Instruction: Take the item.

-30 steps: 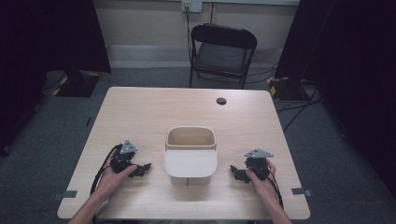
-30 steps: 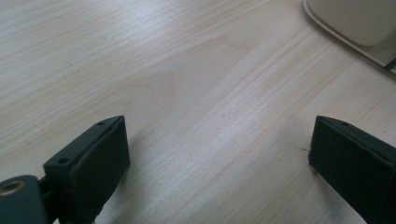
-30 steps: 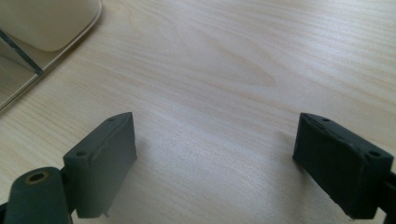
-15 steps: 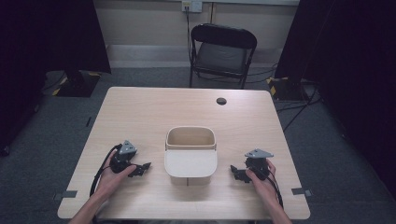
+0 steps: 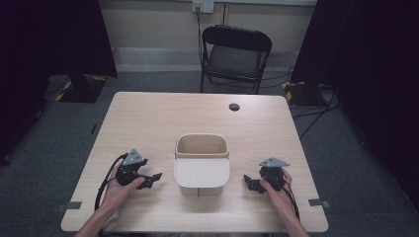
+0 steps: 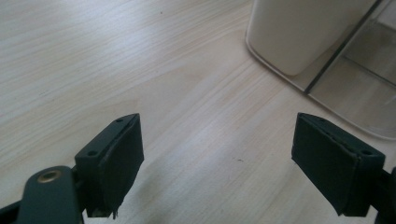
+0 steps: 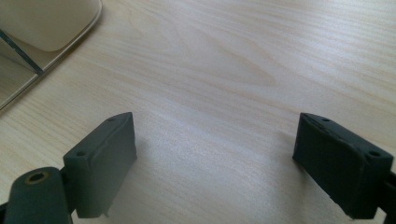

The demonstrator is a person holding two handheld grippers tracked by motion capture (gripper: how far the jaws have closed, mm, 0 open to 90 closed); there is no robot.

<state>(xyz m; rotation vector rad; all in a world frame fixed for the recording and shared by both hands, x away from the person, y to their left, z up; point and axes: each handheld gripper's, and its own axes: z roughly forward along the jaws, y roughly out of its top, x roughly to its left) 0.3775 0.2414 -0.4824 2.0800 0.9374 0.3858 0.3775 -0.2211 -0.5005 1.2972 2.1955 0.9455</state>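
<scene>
In the high view a cream-coloured bin (image 5: 201, 160) stands just below the middle of the frame on the pale wooden table (image 5: 163, 118), its open mouth facing up and its lid tipped toward the bottom edge. The left gripper (image 5: 152, 178) lies low at the lower left, held in the person's left hand (image 5: 118, 185), its jaws pointing toward the bin and stopping near it without touching. The right gripper (image 5: 248, 181) mirrors it at the lower right in the right hand (image 5: 274, 189), also near the bin and apart from it. In the left gripper view the jaws stand wide with bare tabletop between them, and the bin (image 6: 308, 32) sits in the upper right corner. In the right gripper view the jaws are likewise spread wide over bare wood, with the bin (image 7: 44, 23) in the upper left corner. A small dark round disc (image 5: 234, 106) lies on the table toward the top of the high view, and a black folding chair (image 5: 236, 55) stands beyond the far edge.
</scene>
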